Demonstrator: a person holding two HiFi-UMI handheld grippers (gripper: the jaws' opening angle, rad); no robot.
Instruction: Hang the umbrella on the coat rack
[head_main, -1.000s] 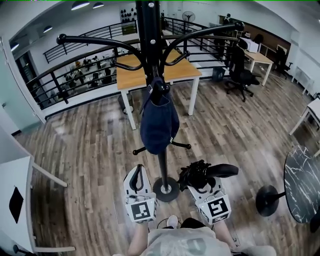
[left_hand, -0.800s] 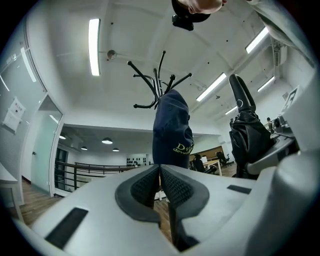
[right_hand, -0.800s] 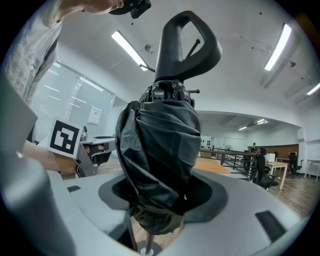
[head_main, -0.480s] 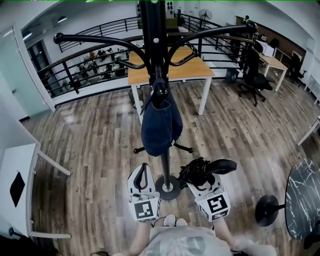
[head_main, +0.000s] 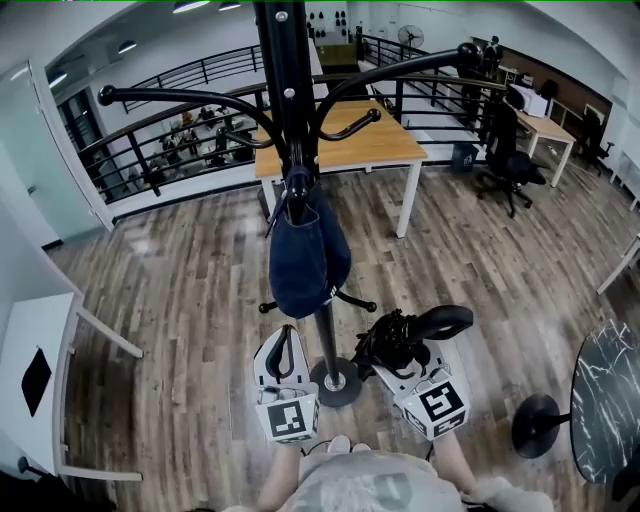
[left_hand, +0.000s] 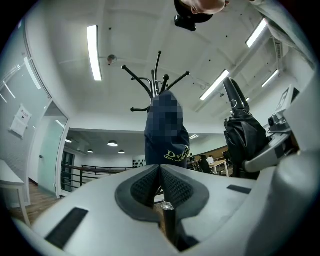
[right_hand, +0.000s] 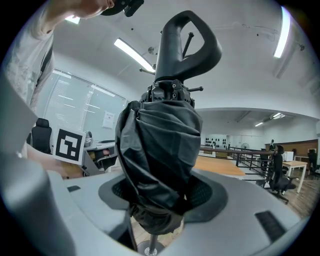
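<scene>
A folded black umbrella (head_main: 402, 338) with a loop handle (right_hand: 186, 45) is clamped in my right gripper (head_main: 392, 352), handle pointing right in the head view. In the right gripper view the umbrella's bundled cloth (right_hand: 159, 150) fills the jaws. The black coat rack (head_main: 290, 120) stands just ahead, its curved arms spreading left and right; its round base (head_main: 335, 380) sits between my two grippers. My left gripper (head_main: 282, 352) is shut with nothing in it, left of the pole. In the left gripper view the coat rack (left_hand: 157, 82) rises above the shut pads (left_hand: 172, 187).
A dark blue cloth bag (head_main: 305, 255) hangs on the rack's pole. A wooden table (head_main: 345, 145) stands behind, black railings (head_main: 170, 140) beyond it. An office chair (head_main: 505, 150) is at the right, a black marble round table (head_main: 605, 395) at the far right, a white table (head_main: 35, 380) at the left.
The head view has shifted a little; the rack pole now appears further left and closer. Both grippers hold nearly the same places by the rack base, umbrella still gripped.
</scene>
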